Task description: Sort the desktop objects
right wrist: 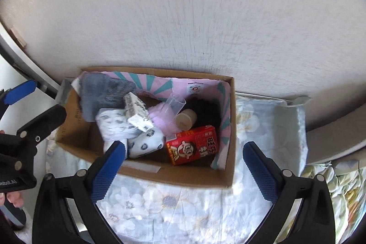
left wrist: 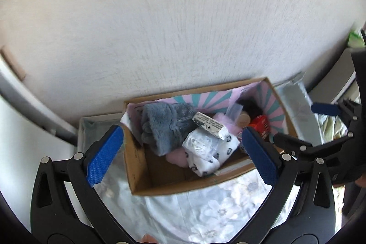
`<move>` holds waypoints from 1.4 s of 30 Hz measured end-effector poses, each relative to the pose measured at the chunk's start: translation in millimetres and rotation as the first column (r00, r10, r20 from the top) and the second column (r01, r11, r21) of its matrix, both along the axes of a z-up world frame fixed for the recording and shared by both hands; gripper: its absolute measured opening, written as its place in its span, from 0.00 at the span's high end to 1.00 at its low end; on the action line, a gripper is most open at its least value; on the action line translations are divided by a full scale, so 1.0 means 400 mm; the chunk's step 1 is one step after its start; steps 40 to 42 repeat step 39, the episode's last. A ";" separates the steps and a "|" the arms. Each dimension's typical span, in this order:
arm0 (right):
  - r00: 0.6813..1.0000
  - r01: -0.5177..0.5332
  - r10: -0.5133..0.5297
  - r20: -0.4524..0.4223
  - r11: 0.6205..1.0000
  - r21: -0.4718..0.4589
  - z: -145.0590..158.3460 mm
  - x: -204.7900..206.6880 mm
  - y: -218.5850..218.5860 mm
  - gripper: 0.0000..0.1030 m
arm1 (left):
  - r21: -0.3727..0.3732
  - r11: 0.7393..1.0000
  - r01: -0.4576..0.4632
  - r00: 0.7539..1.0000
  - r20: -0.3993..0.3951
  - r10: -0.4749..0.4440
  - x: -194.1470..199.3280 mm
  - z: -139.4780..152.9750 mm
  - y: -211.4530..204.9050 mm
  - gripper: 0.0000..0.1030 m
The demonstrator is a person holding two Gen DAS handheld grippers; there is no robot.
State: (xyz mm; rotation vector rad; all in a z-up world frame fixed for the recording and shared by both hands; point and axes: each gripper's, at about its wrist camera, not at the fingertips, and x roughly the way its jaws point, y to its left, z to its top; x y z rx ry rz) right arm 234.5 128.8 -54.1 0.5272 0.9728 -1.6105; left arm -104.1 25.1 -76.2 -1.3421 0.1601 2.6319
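Observation:
An open cardboard box stands against the wall on a floral cloth. Inside lie a grey fluffy item, a small white printed box, a white patterned cloth, a wooden cylinder and a red carton. My left gripper hovers open above the box's left half, nothing between its blue pads. My right gripper is open and empty over the box's near edge. Each gripper shows at the edge of the other's view.
A floral cloth covers the surface around the box. A textured white wall rises directly behind it. A black fuzzy item lies in the box's far right corner. A hand holds the left gripper at the lower left.

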 end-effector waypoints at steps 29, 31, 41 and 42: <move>0.992 -0.066 0.033 -0.119 0.957 -0.283 0.072 0.148 0.408 0.01 | 0.005 0.986 -0.167 0.960 -0.229 0.164 0.352 0.256 -0.003 0.00; 0.992 -0.067 0.034 -0.119 0.956 -0.287 0.075 0.149 0.412 0.01 | 0.011 0.986 -0.167 0.959 -0.231 0.165 0.355 0.259 -0.004 0.00; 0.994 -0.052 0.022 -0.106 0.955 -0.292 0.080 0.141 0.421 0.01 | 0.009 0.987 -0.161 0.955 -0.250 0.159 0.364 0.267 0.001 0.00; 0.994 -0.052 0.022 -0.106 0.955 -0.292 0.080 0.141 0.421 0.01 | 0.009 0.987 -0.161 0.955 -0.250 0.159 0.364 0.267 0.001 0.00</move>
